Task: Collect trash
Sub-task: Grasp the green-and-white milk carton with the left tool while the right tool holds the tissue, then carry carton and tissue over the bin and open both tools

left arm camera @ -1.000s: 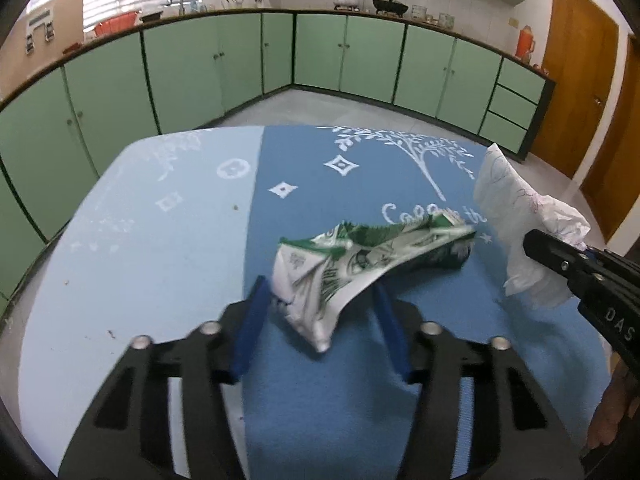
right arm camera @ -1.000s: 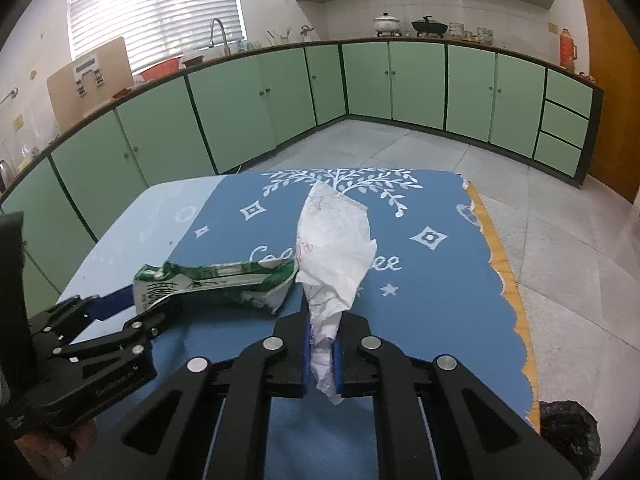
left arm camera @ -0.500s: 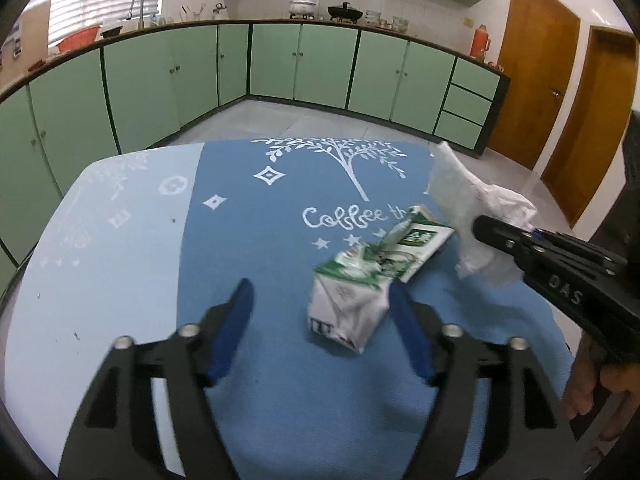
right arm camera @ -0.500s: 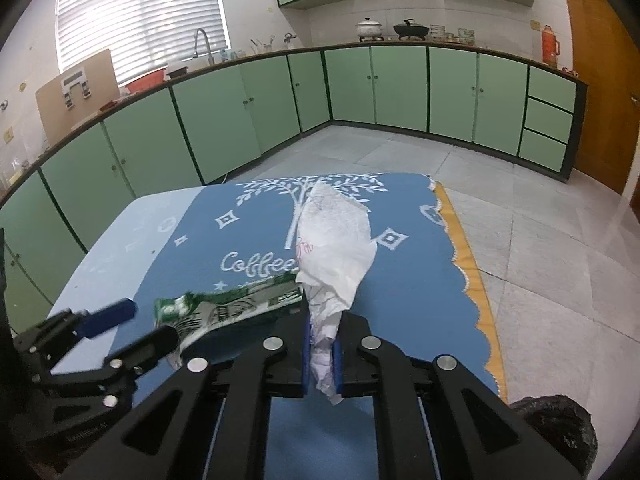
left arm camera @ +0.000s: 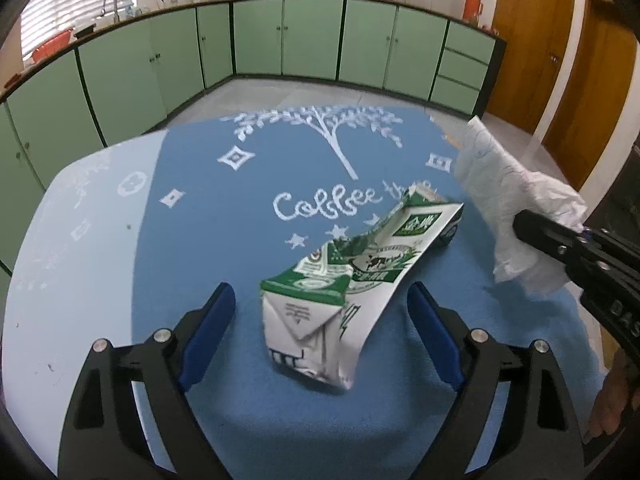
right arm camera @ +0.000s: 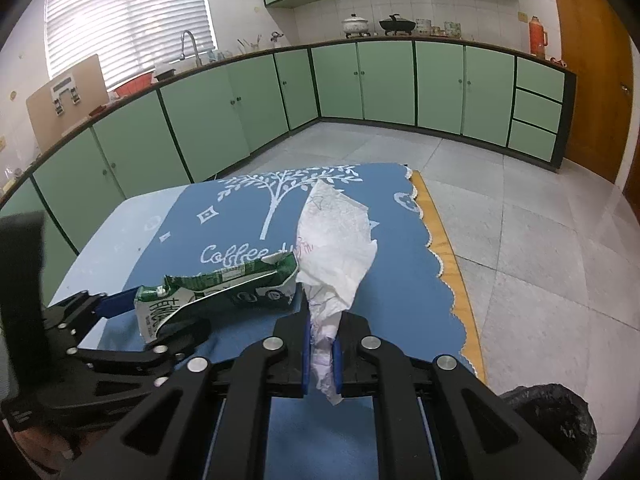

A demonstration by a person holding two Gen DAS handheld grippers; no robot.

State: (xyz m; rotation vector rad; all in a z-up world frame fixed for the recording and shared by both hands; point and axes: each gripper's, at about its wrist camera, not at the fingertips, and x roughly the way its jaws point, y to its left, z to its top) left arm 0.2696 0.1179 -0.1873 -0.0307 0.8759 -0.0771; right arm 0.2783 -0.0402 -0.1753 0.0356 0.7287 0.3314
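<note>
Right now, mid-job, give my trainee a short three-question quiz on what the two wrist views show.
1. True or false: the right hand-held gripper is shut on the crumpled white paper.
2. The squashed green-and-white carton is: A) clamped by the left hand-held gripper; B) lying on the blue cloth between that gripper's open blue pads, which have just been opening; C) inside the black bag.
3. Fill in: the white word printed on the cloth beside the carton reads "____".

Key: 1 true. 2 B. 3 Coffee.
</note>
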